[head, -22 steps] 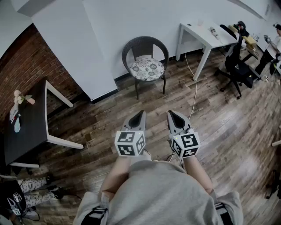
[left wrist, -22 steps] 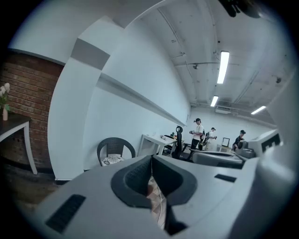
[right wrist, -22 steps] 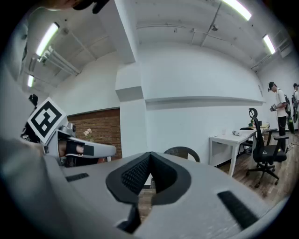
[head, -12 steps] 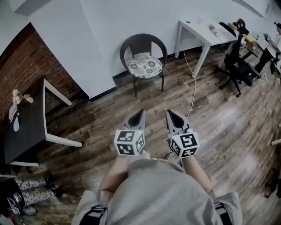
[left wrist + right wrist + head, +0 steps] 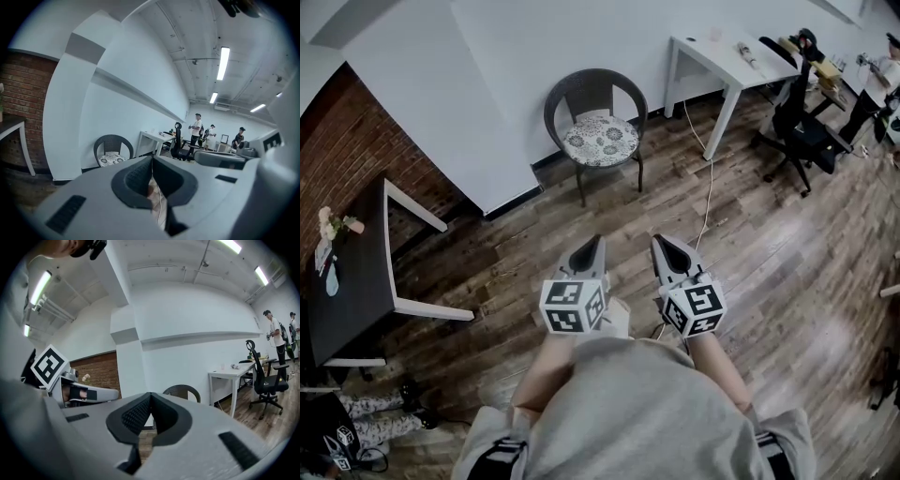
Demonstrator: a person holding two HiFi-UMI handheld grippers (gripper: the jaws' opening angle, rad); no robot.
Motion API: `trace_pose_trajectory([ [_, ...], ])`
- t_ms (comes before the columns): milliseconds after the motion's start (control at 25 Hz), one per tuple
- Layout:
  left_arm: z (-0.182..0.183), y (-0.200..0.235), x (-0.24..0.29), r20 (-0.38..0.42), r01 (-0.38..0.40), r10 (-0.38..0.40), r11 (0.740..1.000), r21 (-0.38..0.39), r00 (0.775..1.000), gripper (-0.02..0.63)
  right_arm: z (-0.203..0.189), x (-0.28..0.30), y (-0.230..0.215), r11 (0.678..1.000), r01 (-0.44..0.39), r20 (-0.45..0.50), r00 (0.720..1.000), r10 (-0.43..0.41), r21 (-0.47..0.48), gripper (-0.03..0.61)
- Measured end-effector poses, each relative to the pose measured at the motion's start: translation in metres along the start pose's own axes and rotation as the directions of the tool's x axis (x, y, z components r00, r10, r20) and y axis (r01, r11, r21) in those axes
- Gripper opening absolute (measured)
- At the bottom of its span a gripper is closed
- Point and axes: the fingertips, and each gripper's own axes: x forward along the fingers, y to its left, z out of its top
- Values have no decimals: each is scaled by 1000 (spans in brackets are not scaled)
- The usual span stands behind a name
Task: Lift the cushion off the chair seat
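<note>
both closed, empty: left claw (image 5: 595, 242), right claw (image 5: 660, 241); cushion (image 5: 600, 140) on chair (image 5: 594, 88), well apart.

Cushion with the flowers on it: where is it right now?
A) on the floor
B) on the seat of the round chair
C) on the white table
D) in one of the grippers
B: the cushion lies on the seat of the chair by the white wall, while the left gripper and the right gripper are well short of it, both shut with nothing in them.
</note>
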Motion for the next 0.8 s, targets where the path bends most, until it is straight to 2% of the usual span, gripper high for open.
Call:
trace_pose_trajectory([
  [320,16,28,59,-1,-9,9,1000,-5,1000,9,1,49,-37,999,33,-24,999,-33,12,2],
  [800,66,106,156,-5,-28,28,1000,-5,1000,9,34,173,-78,999,38,-32,999,-38,-8,2],
])
